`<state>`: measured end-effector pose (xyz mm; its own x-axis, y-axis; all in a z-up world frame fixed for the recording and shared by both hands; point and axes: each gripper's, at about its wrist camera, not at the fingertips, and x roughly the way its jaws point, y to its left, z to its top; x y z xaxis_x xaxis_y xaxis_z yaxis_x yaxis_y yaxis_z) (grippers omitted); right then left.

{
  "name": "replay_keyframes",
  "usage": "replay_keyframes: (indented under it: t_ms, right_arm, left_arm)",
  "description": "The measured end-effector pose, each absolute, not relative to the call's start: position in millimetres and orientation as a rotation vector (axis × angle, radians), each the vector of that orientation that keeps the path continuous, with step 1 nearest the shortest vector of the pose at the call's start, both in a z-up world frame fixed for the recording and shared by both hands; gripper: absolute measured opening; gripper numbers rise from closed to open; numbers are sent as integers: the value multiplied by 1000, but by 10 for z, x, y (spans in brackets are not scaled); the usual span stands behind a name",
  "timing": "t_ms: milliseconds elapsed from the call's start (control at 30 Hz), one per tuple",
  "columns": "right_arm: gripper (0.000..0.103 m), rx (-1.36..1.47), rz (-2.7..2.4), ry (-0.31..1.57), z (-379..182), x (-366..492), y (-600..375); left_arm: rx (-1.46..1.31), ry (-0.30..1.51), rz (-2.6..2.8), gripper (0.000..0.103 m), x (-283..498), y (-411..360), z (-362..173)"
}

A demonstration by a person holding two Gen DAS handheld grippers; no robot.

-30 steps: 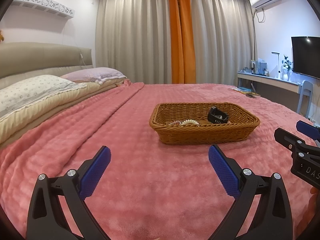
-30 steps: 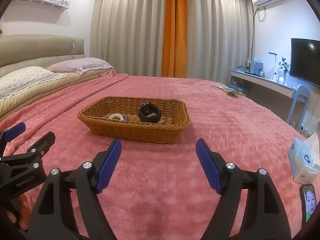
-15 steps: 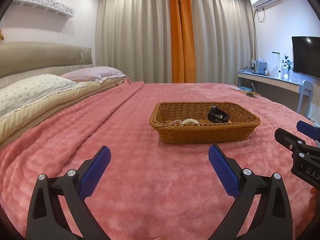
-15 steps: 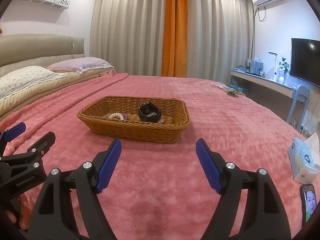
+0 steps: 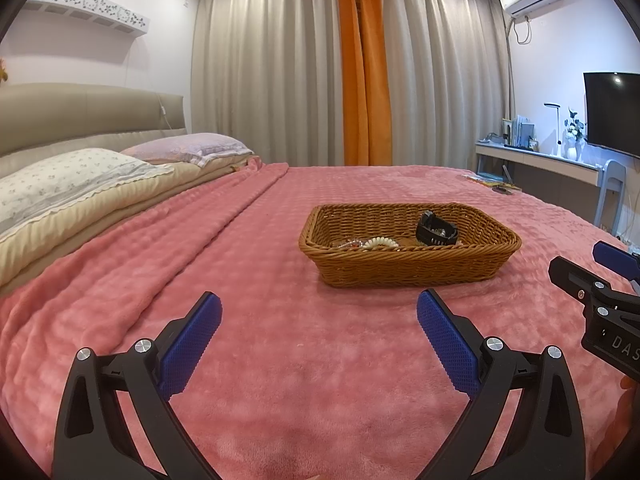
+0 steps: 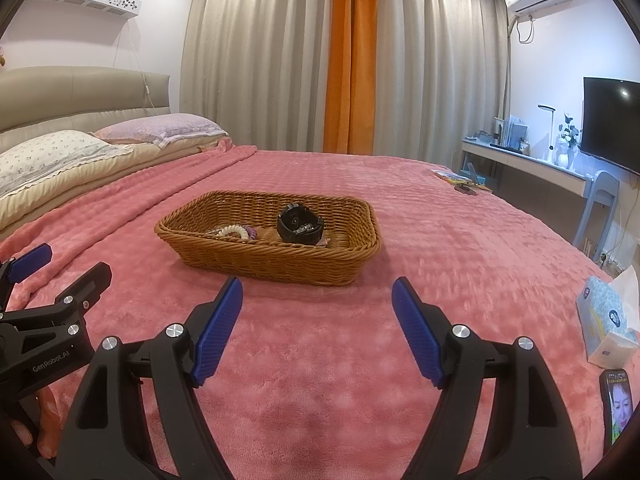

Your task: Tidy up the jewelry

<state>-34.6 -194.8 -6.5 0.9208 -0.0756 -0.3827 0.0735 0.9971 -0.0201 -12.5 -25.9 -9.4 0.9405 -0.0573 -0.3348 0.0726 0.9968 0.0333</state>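
A brown wicker basket [image 5: 404,268] sits on the pink bedspread; it also shows in the right wrist view [image 6: 280,268]. Inside lie a black watch [image 5: 436,232] [image 6: 299,227], a cream spiral bracelet [image 5: 380,242] [image 6: 233,231] and a purple spiral band [image 6: 252,233]. My left gripper [image 5: 318,316] is open and empty, held above the bedspread short of the basket. My right gripper [image 6: 317,300] is open and empty, also short of the basket. Each gripper shows at the edge of the other's view.
Pillows [image 5: 72,180] and a headboard lie at the left. A tissue pack [image 6: 608,320] and a phone [image 6: 618,404] rest on the bed at the right. A desk [image 5: 540,164], chair and TV stand beyond the bed's right edge.
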Motion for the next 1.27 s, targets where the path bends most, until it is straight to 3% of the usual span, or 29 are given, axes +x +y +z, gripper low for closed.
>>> replay_keyframes:
  t_ms: [1267]
  right_arm:
    - [73,-5,-77,395,-61,-347,-1939]
  left_arm:
    - [-22,399,-86,96,-36,-118,-114]
